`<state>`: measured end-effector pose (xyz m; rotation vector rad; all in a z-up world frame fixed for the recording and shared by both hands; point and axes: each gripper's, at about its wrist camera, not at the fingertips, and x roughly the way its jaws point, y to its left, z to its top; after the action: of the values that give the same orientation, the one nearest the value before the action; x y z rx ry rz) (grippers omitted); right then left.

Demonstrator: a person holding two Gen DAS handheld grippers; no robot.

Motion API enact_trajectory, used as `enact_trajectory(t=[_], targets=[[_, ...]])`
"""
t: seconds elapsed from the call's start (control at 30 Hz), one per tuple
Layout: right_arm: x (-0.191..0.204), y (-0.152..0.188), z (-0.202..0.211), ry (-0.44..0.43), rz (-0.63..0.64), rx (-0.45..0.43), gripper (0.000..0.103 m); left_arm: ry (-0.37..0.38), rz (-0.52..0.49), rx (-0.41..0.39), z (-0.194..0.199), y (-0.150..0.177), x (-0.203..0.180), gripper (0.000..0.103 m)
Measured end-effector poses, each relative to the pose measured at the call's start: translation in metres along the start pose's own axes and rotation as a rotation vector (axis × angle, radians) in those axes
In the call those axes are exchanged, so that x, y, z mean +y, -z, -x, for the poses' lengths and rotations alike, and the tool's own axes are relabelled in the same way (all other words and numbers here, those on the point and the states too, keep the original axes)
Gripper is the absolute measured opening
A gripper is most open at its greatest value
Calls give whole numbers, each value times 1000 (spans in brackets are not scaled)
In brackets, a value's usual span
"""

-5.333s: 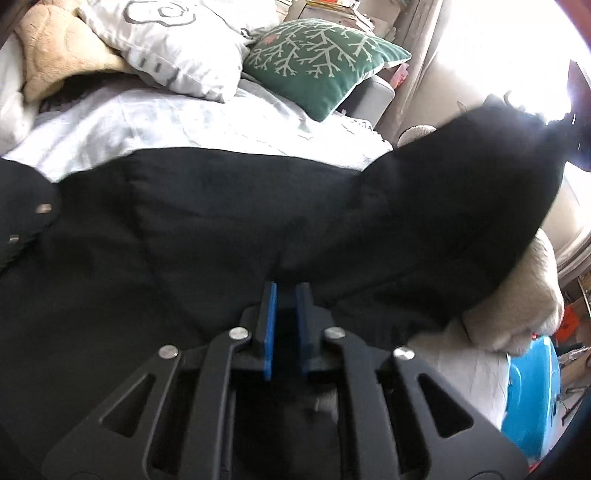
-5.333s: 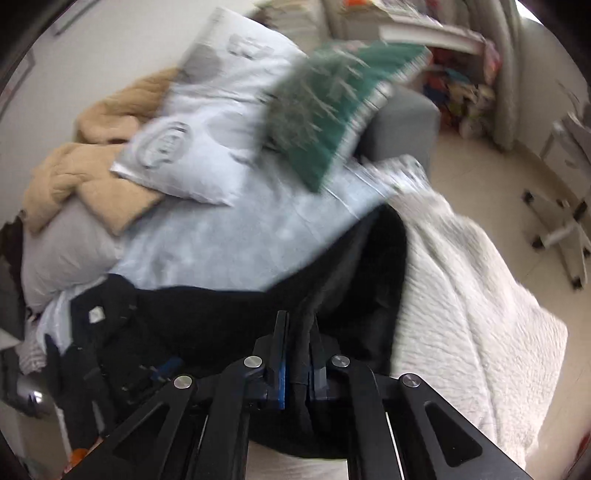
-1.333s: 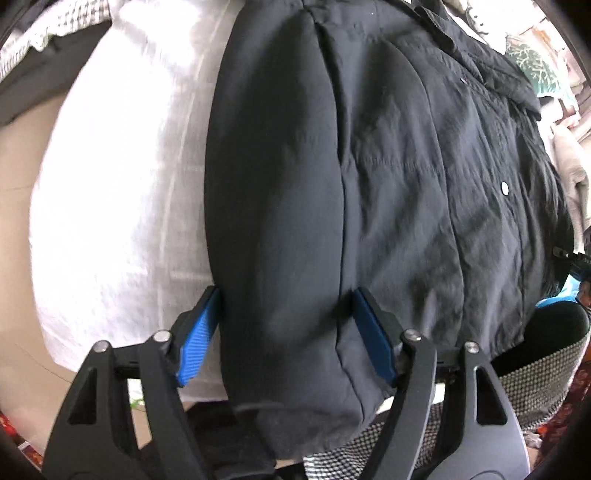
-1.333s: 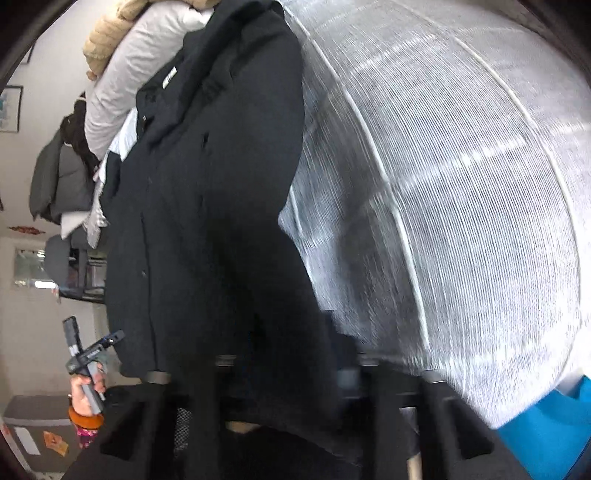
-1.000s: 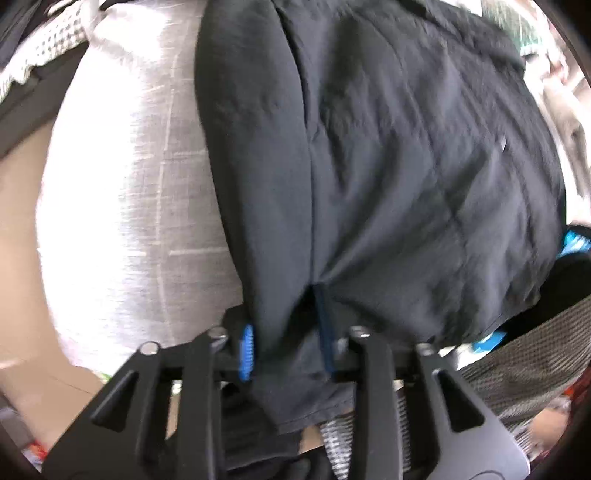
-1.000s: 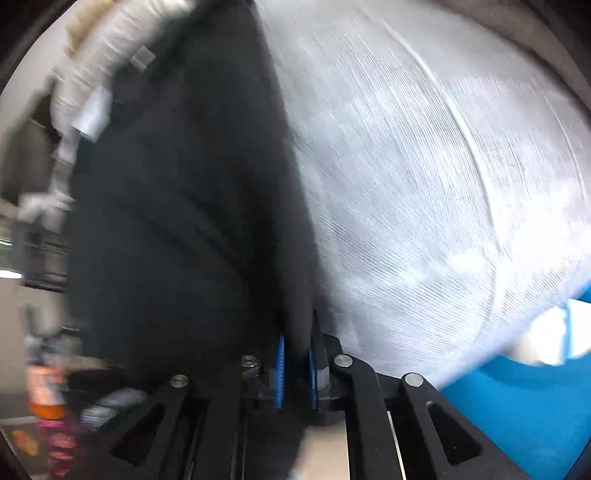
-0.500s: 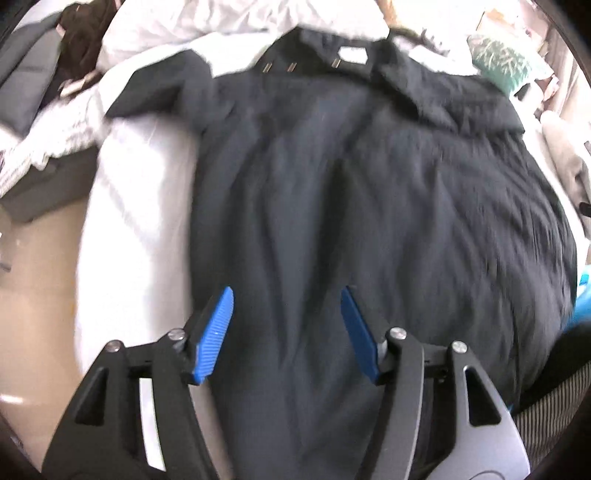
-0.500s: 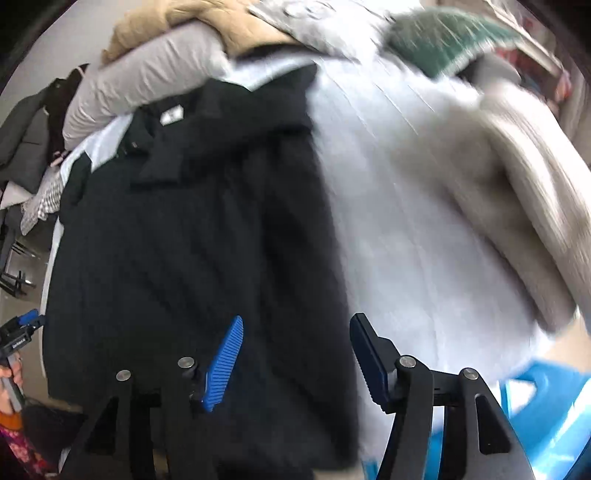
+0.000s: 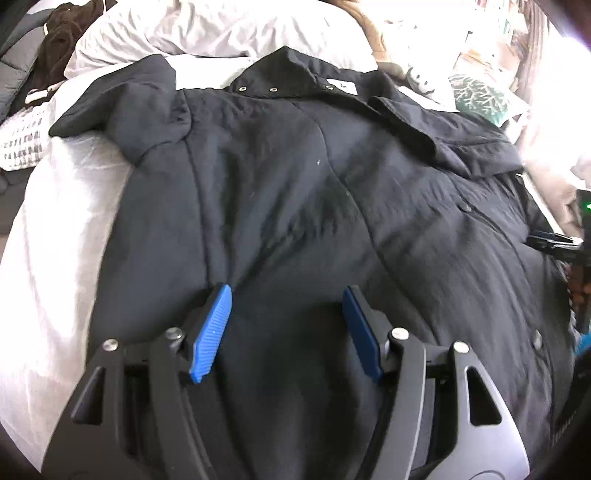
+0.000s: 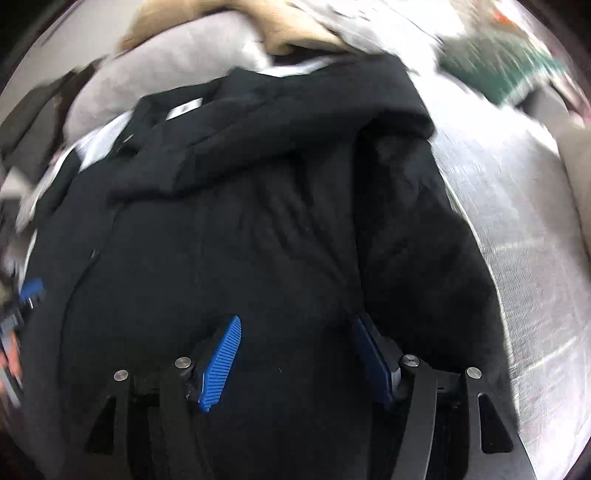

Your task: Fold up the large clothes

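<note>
A large black jacket [image 9: 295, 192] lies spread on a white bed, collar with snaps and a white label at the far end, both sleeves folded in over the body. It also fills the right wrist view [image 10: 258, 229]. My left gripper [image 9: 287, 295] is open and empty, hovering over the jacket's lower left part. My right gripper [image 10: 295, 325] is open and empty, over the jacket's lower right part beside the folded sleeve [image 10: 413, 236]. The right gripper's body shows at the left view's right edge [image 9: 554, 240].
The white bedcover [image 9: 62, 229] shows left of the jacket and to its right [image 10: 517, 221]. Grey and white pillows [image 9: 207, 29], a tan blanket [image 10: 288, 33] and a green patterned cushion [image 9: 480, 96] lie at the head of the bed. Dark clothes [image 9: 62, 26] lie at far left.
Both grippers let go of the jacket's hem, opened wide and lifted back. They now look along the jacket from the hem toward the collar.
</note>
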<state>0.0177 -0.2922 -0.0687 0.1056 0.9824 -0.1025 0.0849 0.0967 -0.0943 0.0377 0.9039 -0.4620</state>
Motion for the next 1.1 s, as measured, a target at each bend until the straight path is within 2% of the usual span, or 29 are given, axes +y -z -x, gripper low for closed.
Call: enact_trajectory(t=[0.03, 0.1, 0.2, 0.3, 0.43, 0.6, 0.7, 0.8, 0.9, 0.93, 0.97, 1.03, 1.1], targets=[[5, 5, 2, 45, 48, 4, 67, -2, -16, 19, 3, 3, -1, 64], [7, 10, 2, 63, 75, 15, 67, -55, -84, 61, 7, 6, -9, 67], [11, 3, 11, 91, 32, 59, 68, -92, -118, 101, 18, 1, -16, 67], [13, -4, 28, 68, -41, 47, 70, -92, -17, 84, 28, -21, -1, 68], [18, -22, 41, 32, -105, -18, 73, -151, 143, -17, 45, -50, 41, 74], [41, -43, 27, -6, -102, -29, 74, -218, 277, -61, 37, -71, 92, 74], [58, -53, 19, -28, -72, -21, 74, -224, 317, -56, 21, -80, 110, 74], [69, -59, 10, -24, -45, -17, 74, -192, 318, -32, -3, -92, 113, 72], [80, -65, -2, -28, -15, 3, 74, -157, 321, -31, -25, -108, 110, 59], [82, -64, -3, -28, -11, 6, 74, -163, 321, -37, -29, -112, 110, 37], [84, -64, -7, -27, -3, 14, 74, -183, 324, -33, -32, -113, 109, 23], [86, -62, -13, -25, 14, 37, 74, -257, 350, -38, -32, -113, 108, 19], [85, -59, -22, -4, 21, 65, 74, -295, 430, -33, -33, -105, 111, 19]])
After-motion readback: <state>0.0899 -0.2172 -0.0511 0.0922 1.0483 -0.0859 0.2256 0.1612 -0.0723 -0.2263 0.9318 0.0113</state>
